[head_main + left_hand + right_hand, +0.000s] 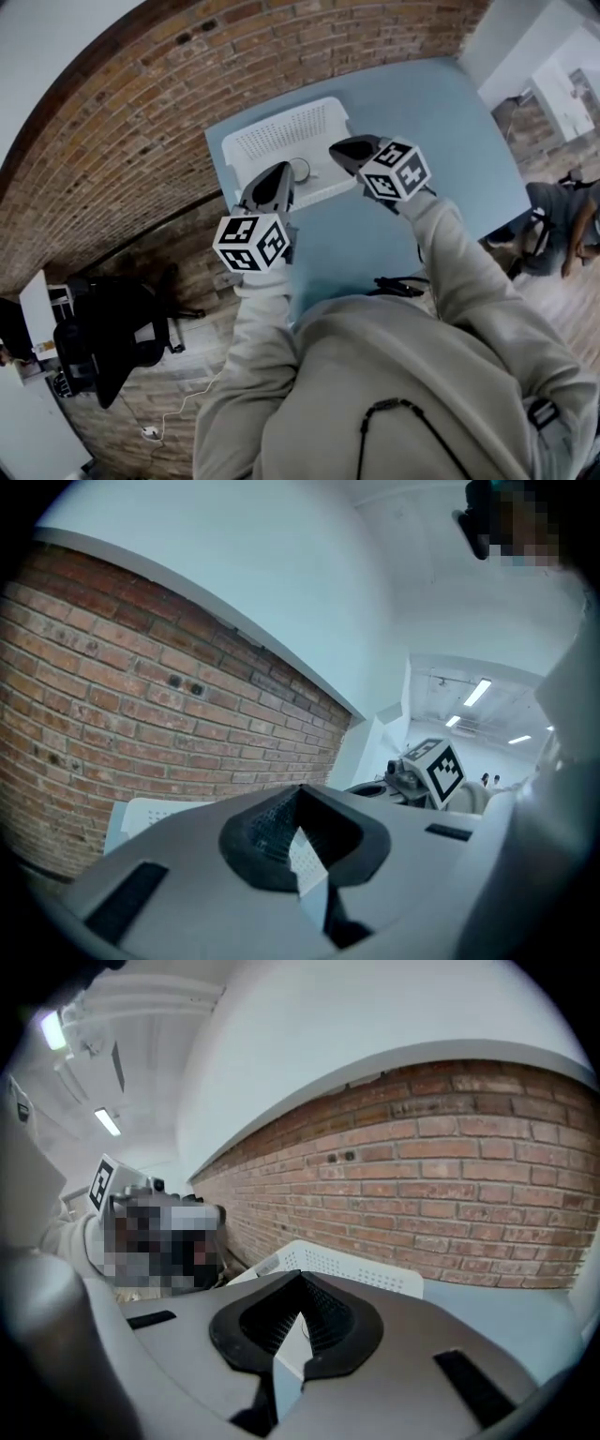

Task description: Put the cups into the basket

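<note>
Basket [281, 131], white, perforated, on the blue table [441, 122]: we find it just ahead of and below both gripper tips. Left gripper [278, 176]: jaws closed tip to tip, nothing between them. Right gripper [349, 150]: likewise shut and empty. Cup [300, 170]: we see only a small round rim, inside the basket by its near wall, between the two tips and closer to the left one. Brick wall [141, 103] beyond the basket.

left tool [278, 173]: jaws together, empty | right tool [345, 150]: jaws together, empty | both reaching forward
</note>
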Tool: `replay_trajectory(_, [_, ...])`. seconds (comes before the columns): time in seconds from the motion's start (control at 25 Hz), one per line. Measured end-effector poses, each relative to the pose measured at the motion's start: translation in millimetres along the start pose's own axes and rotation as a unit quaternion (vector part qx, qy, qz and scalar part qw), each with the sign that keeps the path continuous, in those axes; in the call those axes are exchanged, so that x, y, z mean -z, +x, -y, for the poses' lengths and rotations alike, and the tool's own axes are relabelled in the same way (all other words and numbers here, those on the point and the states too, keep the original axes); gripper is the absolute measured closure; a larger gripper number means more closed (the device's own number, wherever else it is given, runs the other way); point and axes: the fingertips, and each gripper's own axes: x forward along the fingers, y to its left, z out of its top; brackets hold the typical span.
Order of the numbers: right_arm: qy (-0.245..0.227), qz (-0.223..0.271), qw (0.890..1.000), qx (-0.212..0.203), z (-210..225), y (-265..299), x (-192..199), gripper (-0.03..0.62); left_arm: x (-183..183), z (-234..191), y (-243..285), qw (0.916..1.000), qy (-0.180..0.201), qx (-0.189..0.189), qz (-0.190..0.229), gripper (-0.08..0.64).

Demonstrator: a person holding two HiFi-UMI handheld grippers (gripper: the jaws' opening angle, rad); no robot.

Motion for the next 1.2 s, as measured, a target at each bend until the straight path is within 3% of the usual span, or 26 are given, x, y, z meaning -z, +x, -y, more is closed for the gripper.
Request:
replay_trajectory(0.2, [-0.009, 0.117, 0.992, -0.039, -35.5, -56.5, -51.6, 0.581, -11.5, 32.1, -12.2, 0.9998, 0.02, 0.003, 0.001, 0.566])
replay_trajectory(0.32, [-0.013, 0.155, 0.987, -0.037, -48.8, -77.1, -68.8, 0.581, -24.0, 51.3, -23.1, 0.9986, 0.039, 0.023, 0.027, 0.566])
replay_trajectory(0.52, [0.021, 0.155, 0.988, -0.018, -52.5, -87.1, -77.5, 0.583, -45.7, 66.6, -39.2, 0.9944, 0.063, 0.046, 0.072, 0.565])
replay_trajectory(1.2, [-0.003, 0.167, 0.986, -0.026, -62.3, -91.3, -97.8, 0.583, -64.3, 70.9, -37.9, 0.9915, 0.089, 0.05, 0.08, 0.566])
